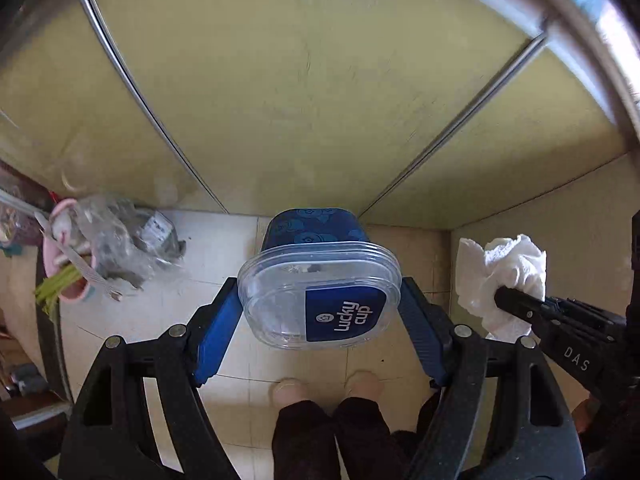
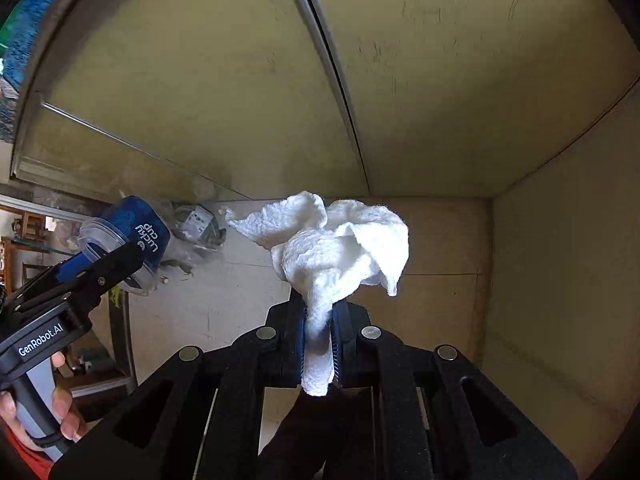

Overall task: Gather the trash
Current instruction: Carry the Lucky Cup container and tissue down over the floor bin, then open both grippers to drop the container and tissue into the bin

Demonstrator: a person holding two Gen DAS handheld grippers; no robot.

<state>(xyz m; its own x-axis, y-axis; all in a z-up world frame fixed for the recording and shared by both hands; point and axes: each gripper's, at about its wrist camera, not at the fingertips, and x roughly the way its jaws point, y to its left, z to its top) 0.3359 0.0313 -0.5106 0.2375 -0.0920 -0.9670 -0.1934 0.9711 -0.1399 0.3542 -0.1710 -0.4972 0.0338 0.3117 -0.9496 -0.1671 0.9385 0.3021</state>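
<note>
Between cabinet doors [image 1: 304, 92] and legs [image 1: 328, 432], open floor [image 1: 208, 312].

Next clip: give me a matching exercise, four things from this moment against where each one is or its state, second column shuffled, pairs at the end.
Things:
1. blue cup
2. white paper towel
3. clear plastic bag
4. pink container

Place or state:
A. pinched between the shut pads of the right gripper
B. lying crumpled on the floor by the cabinet
C. gripped at its clear lid by the left gripper
D. at the left edge, green sticks poking out

Pairs: 1-C, 2-A, 3-B, 4-D
</note>
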